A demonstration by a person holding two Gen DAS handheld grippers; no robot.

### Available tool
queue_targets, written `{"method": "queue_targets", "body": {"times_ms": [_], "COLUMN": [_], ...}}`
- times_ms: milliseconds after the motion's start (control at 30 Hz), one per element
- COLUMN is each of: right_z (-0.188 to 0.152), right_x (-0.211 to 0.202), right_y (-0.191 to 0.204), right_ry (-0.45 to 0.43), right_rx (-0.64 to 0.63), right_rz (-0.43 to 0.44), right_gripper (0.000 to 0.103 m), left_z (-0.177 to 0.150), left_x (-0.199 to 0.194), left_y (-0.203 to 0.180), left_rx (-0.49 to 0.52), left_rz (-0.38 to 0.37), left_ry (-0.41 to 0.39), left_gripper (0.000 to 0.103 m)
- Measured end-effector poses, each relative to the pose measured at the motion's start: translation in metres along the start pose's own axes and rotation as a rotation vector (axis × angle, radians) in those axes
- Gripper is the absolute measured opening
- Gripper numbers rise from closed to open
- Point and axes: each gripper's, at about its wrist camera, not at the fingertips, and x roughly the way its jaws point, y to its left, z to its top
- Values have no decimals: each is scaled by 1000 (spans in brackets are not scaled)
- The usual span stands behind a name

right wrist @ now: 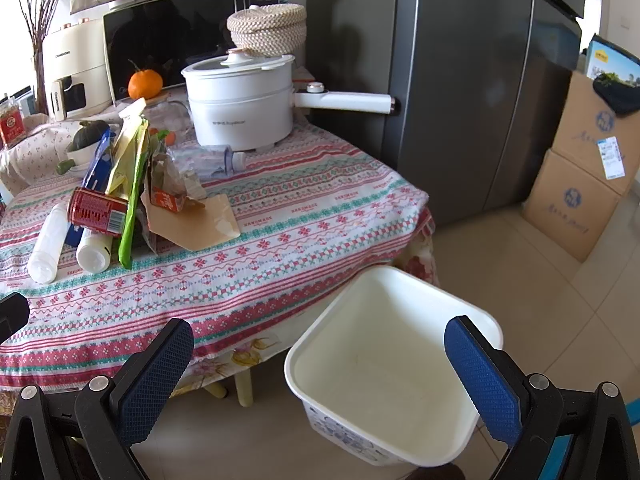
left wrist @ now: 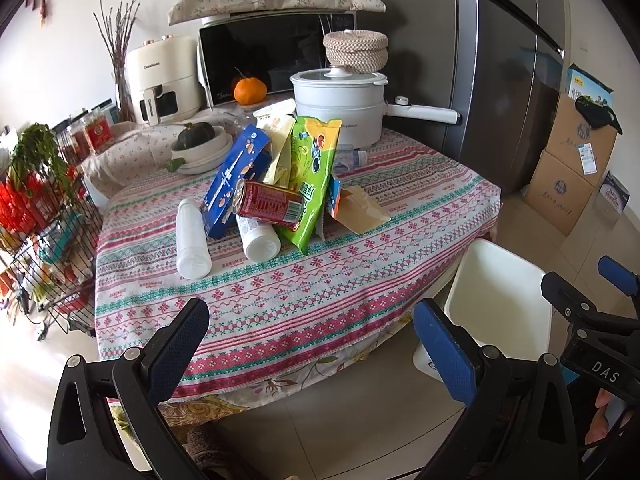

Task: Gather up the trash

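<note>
- Our left gripper point(left wrist: 312, 340) hangs wide open, empty, before the trash pile point(left wrist: 276, 184);
- Our right gripper point(right wrist: 320, 364) gapes empty above the white bin point(right wrist: 394, 364).

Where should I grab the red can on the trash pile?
Grip the red can across its round middle, coming down from above with the left hand-held gripper, which is open. It lies on its side atop a white bottle, ends pointing left and right, so its curved sides are exposed.
</note>
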Motion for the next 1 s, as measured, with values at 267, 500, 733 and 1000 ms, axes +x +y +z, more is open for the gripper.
{"method": "queue_targets", "body": {"times_ms": [267, 500, 733, 1000], "right_z": [4, 33, 79, 103], "right_x": [0, 3, 26, 91], "right_y": [3, 16, 43, 69], "right_ry": [10, 63, 136, 246], "right_rx": [19, -17, -94, -101], "right_rz": [41, 154, 256, 307], "right_gripper": [103, 103, 103, 103], "left_z": [9, 41, 68, 81], "left_x": [6, 23, 76, 145], "left_y": [15, 57, 116, 127], "left_rx": [-28, -89, -197, -363], "left_rz": [-26, -28, -82, -237], "left_ry": [34, 79, 196, 233], "left_gripper": [103, 103, 103, 93]}}
